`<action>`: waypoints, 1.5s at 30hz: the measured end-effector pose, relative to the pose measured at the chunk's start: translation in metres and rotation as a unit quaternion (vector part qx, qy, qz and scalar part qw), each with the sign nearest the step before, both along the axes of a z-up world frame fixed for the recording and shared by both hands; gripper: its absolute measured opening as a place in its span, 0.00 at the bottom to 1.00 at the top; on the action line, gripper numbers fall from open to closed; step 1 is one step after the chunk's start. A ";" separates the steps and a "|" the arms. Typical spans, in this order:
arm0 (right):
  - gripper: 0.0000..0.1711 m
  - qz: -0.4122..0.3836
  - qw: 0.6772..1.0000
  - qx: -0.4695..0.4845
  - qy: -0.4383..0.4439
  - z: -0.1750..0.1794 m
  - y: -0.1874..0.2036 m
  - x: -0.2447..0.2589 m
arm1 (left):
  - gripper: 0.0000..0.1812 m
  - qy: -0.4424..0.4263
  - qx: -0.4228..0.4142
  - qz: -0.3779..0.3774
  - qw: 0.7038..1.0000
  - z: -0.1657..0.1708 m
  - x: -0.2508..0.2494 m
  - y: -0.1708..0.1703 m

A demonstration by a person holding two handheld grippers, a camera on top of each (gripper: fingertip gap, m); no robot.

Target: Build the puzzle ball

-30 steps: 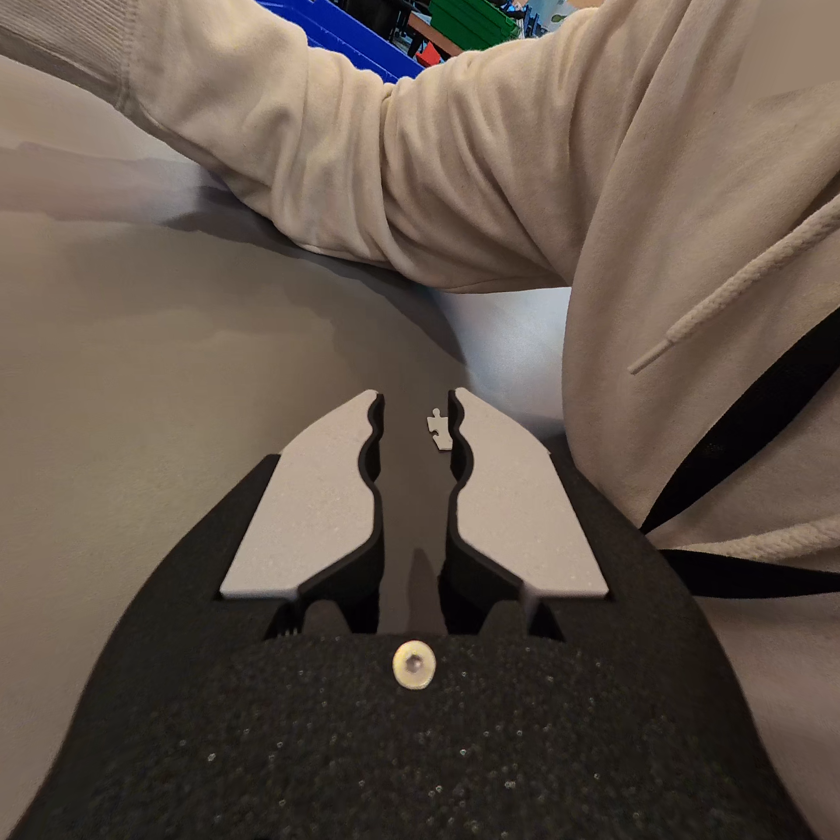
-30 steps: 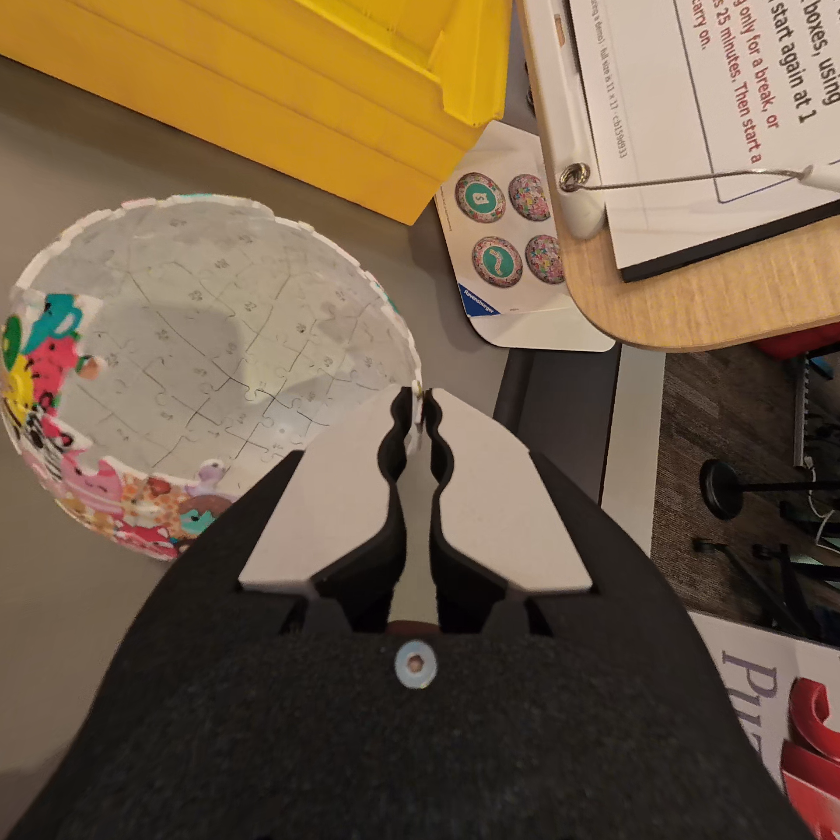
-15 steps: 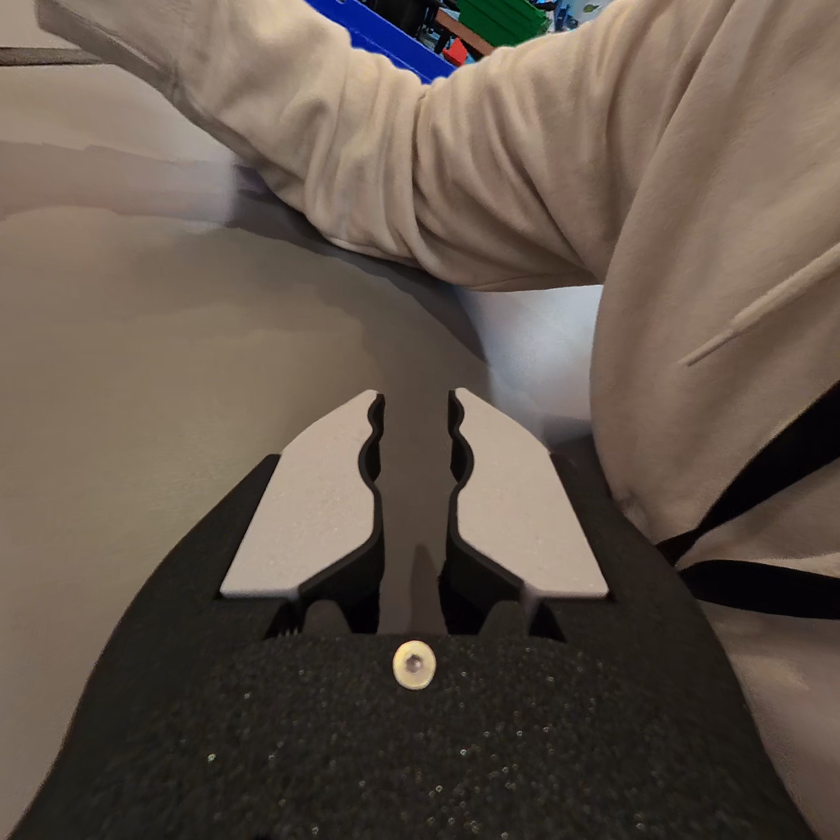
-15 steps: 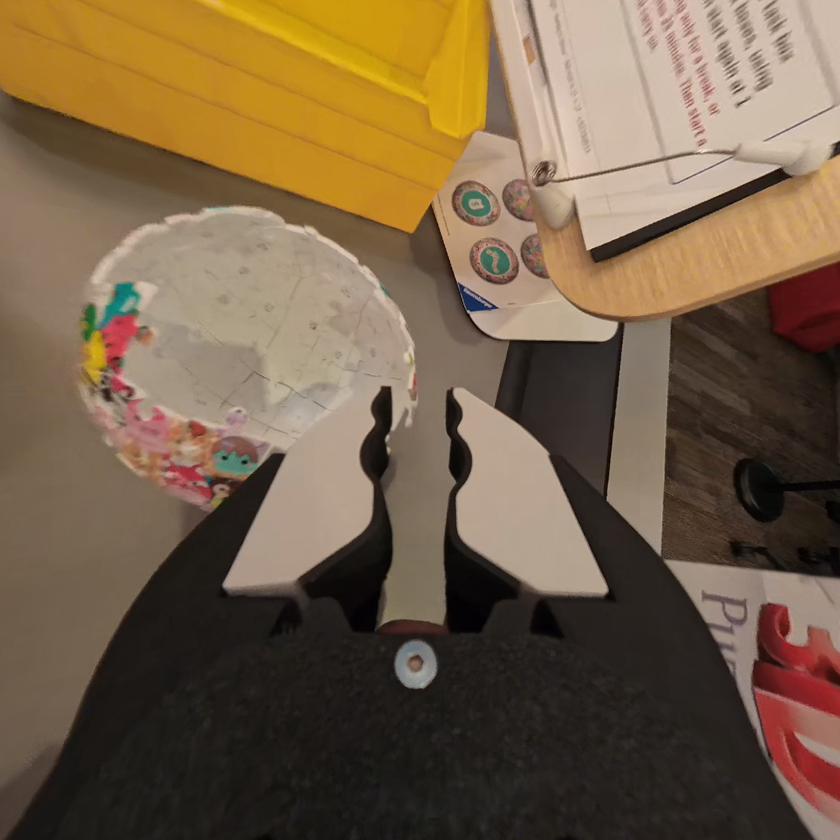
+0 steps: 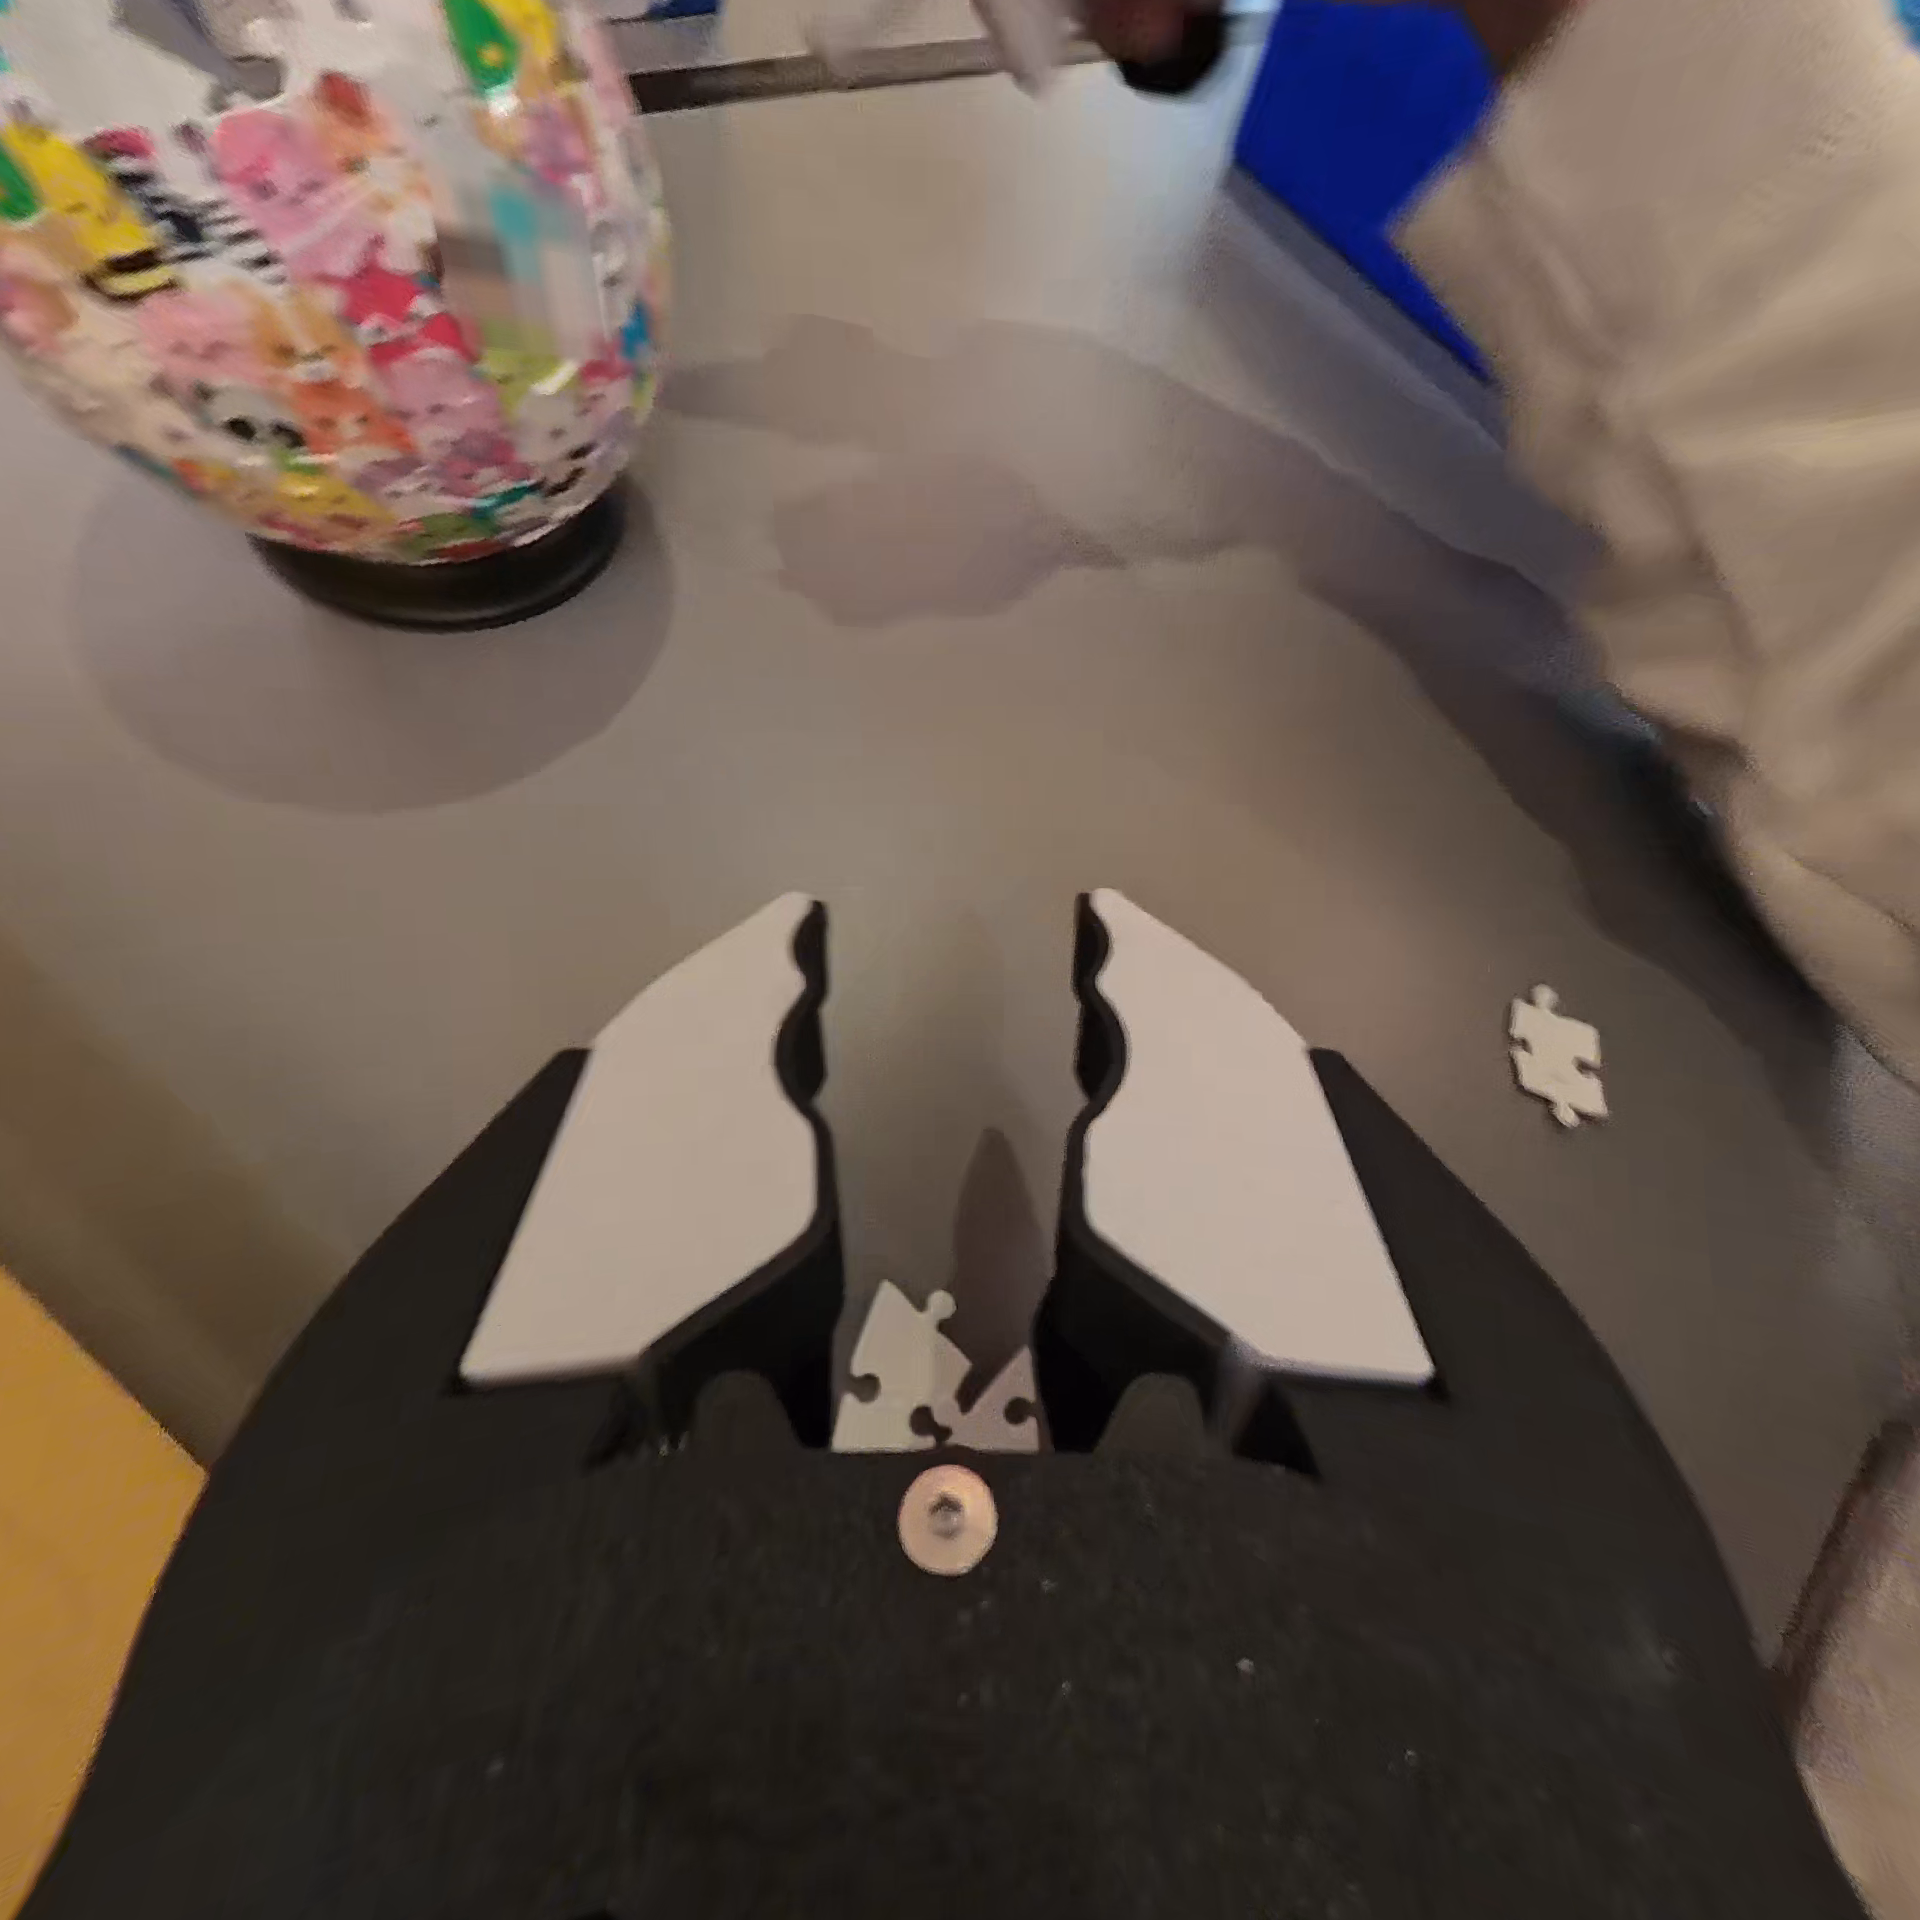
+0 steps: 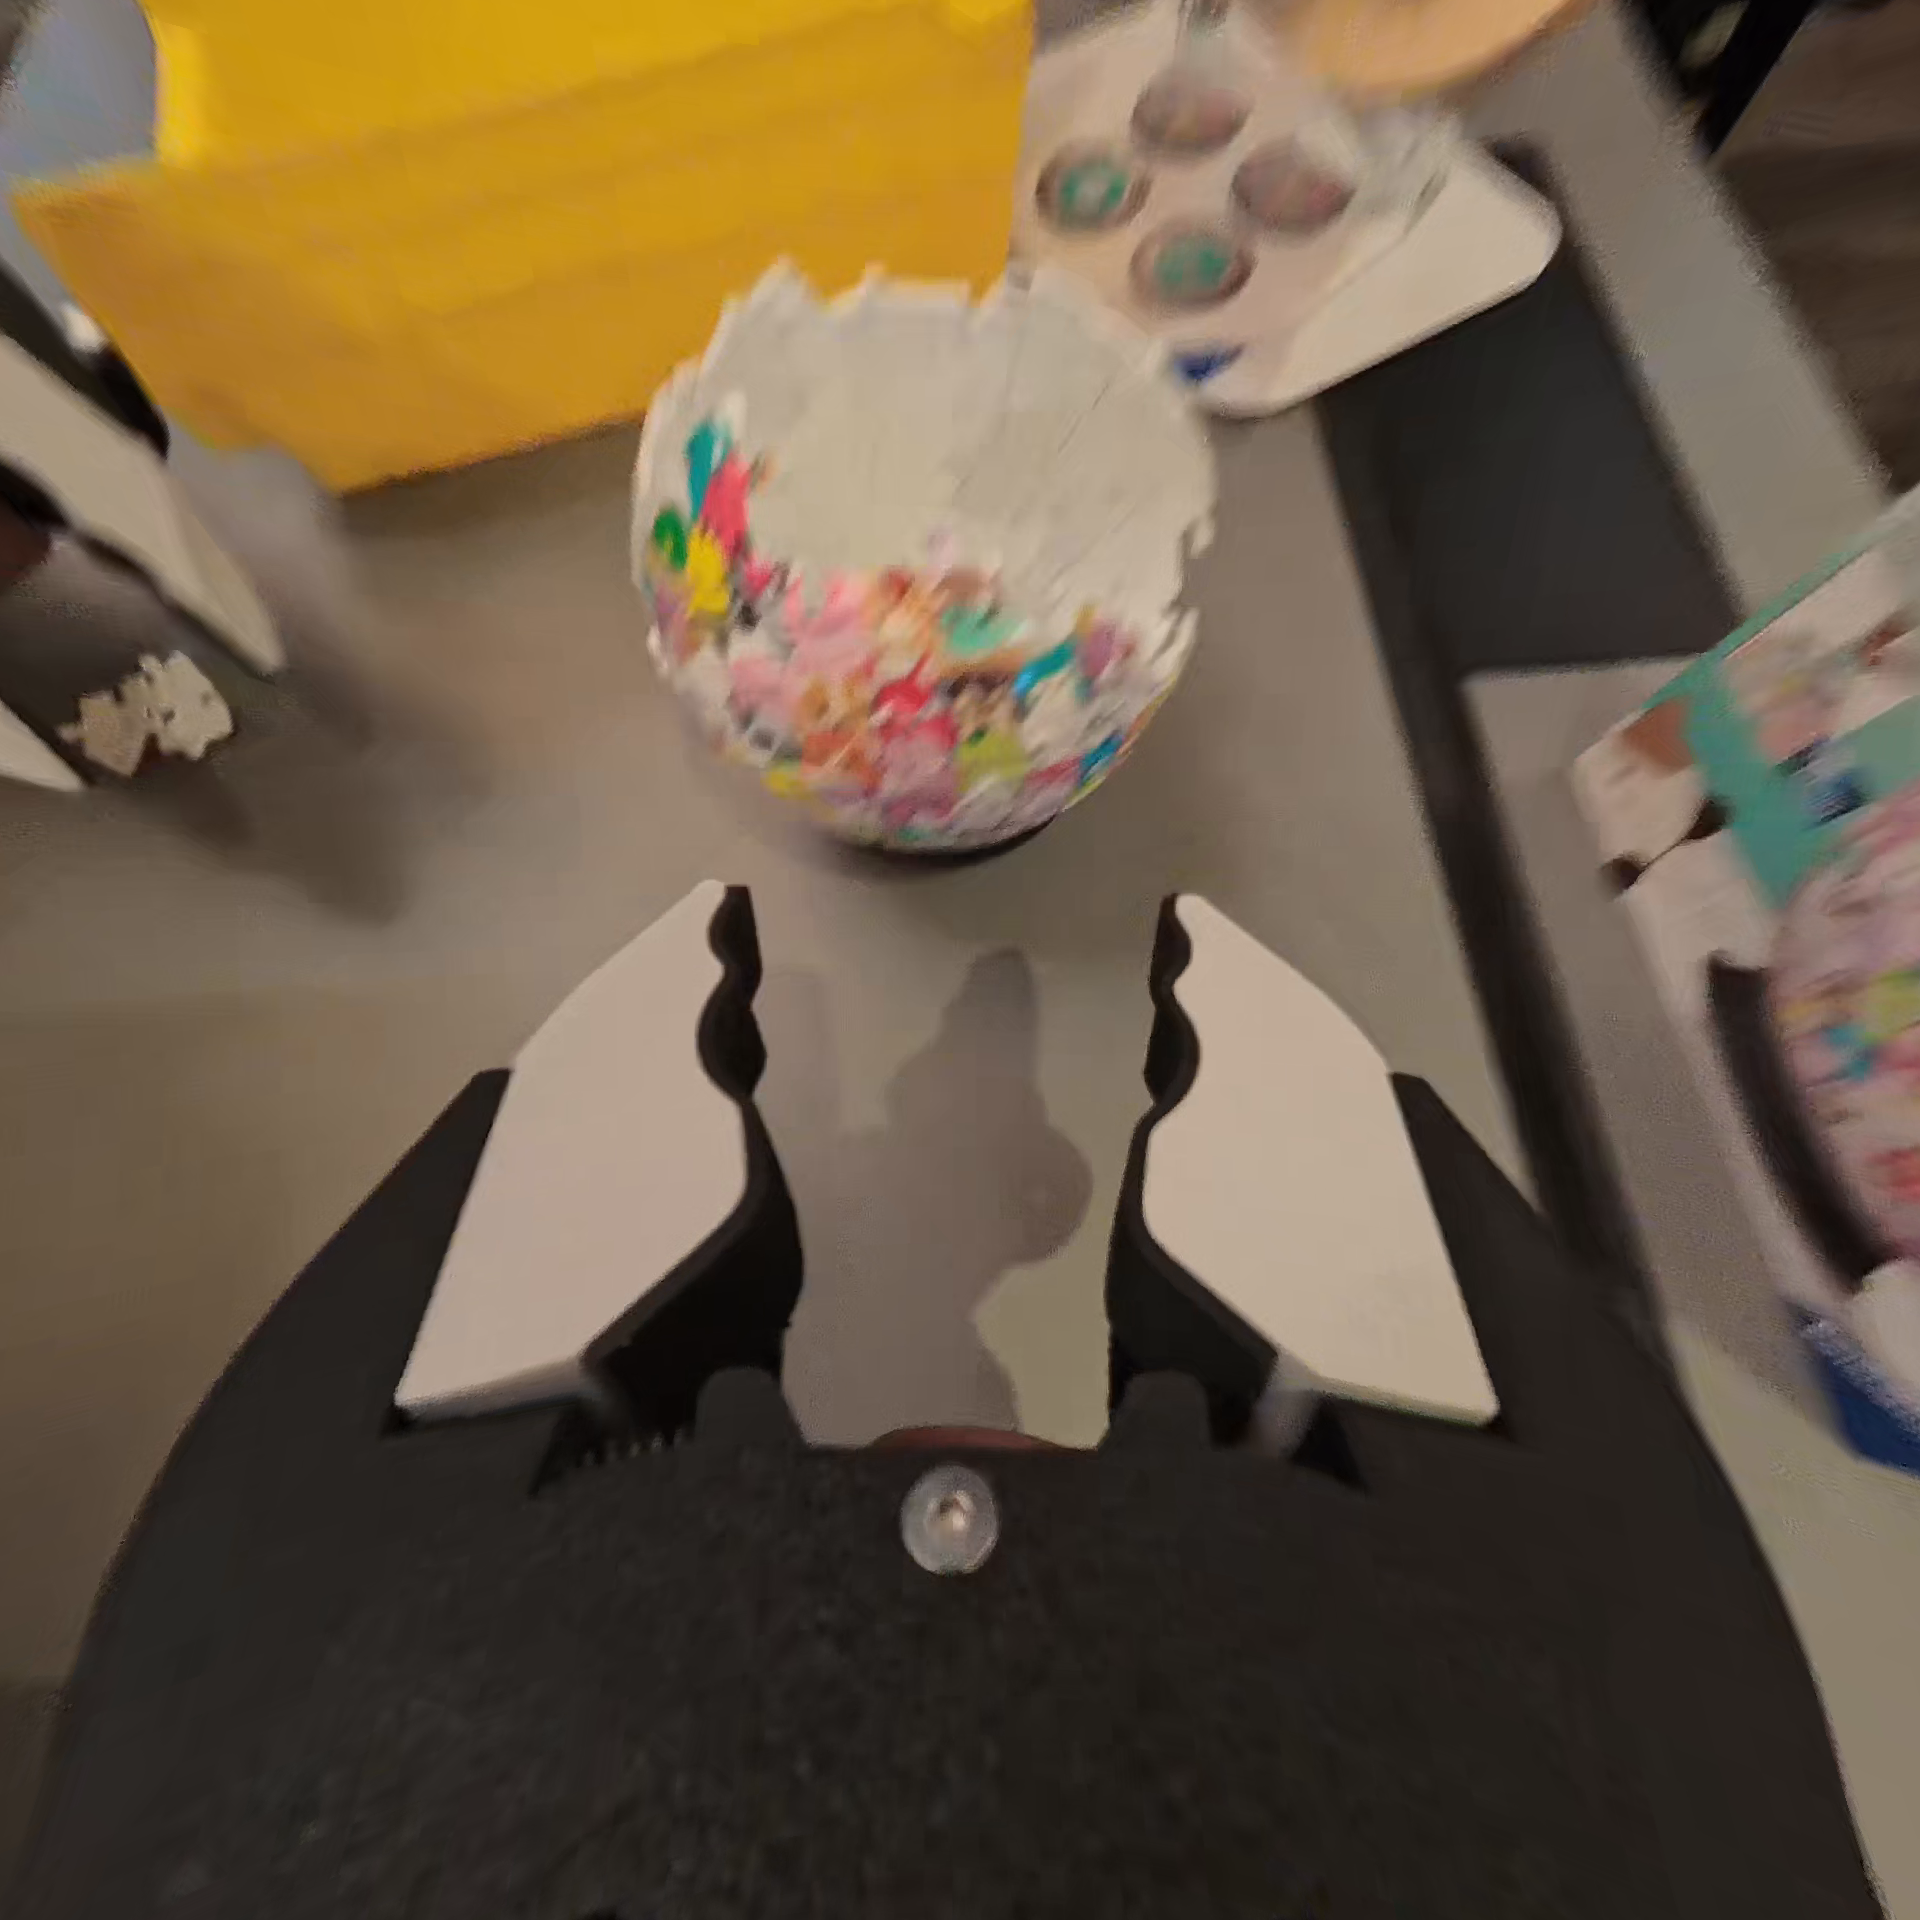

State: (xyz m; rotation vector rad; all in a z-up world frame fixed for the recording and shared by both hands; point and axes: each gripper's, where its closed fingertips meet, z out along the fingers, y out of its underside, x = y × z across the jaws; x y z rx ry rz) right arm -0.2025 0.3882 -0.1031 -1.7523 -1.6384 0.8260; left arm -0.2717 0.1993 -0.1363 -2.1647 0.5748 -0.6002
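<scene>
**Two grippers now spread wide and holding nothing**

Both black-and-grey grippers, left (image 5: 948,914) and right (image 6: 954,909), have their jaws parted wider than half a second ago, with nothing between the fingers. The right gripper has pulled back from the half-built, colourful puzzle ball (image 6: 920,613), which a second ago it touched at the rim; the ball now stands apart from it on a dark round base on the grey table (image 6: 312,1018), open side up, before the yellow plastic bin (image 6: 540,208). The left wrist view has swung round: the ball (image 5: 312,291) now shows at upper left, a loose white puzzle piece (image 5: 1556,1055) lies to the right of the fingers, and joined white pieces (image 5: 930,1387) lie under the gripper's throat. A cream sleeve (image 5: 1704,436) is blurred at right.
</scene>
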 end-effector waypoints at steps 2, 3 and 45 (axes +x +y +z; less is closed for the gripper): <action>0.45 -0.002 1.000 0.004 -0.002 -0.020 -0.019 -0.003 | 0.40 -0.012 -0.008 0.024 1.000 -0.006 -0.001 0.015; 0.46 0.006 1.000 -0.003 -0.002 -0.030 -0.030 -0.007 | 0.42 -0.017 -0.005 0.034 0.999 -0.009 0.000 0.024; 0.55 0.046 0.994 -0.084 -0.056 -0.084 -0.137 0.006 | 0.66 -0.022 -0.099 -0.034 0.994 -0.039 0.066 0.012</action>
